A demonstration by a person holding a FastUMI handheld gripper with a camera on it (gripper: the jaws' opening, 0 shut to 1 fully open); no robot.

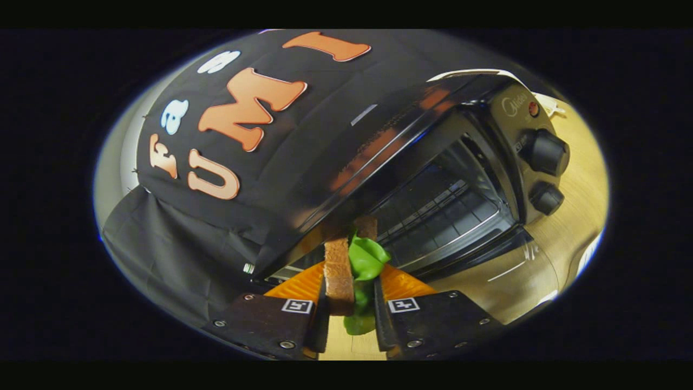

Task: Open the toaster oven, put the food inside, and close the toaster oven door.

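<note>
The gripper was pinching a sandwich upright between its two fingers, one finger against the brown bread slice and the other against the green lettuce side. A second bread slice showed just behind the lettuce. The sandwich hung in front of the toaster oven, close to the near end of its mouth.

The toaster oven's door lay folded down and open, resting low over the wooden table. Inside the oven the wire rack was bare. Two knobs sat on the control panel, at the end of the oven farthest from the sandwich.

The view was strongly tilted against the oven, so the sandwich probably stood off-angle to the opening. Pushed forward like that, its top could catch the oven's upper edge and get knocked apart. The lettuce bulged loosely out of the grip and might slip free, or drag on the open door. If released too early, the sandwich would likely land on the door rather than the rack, and the door could not then close.
</note>
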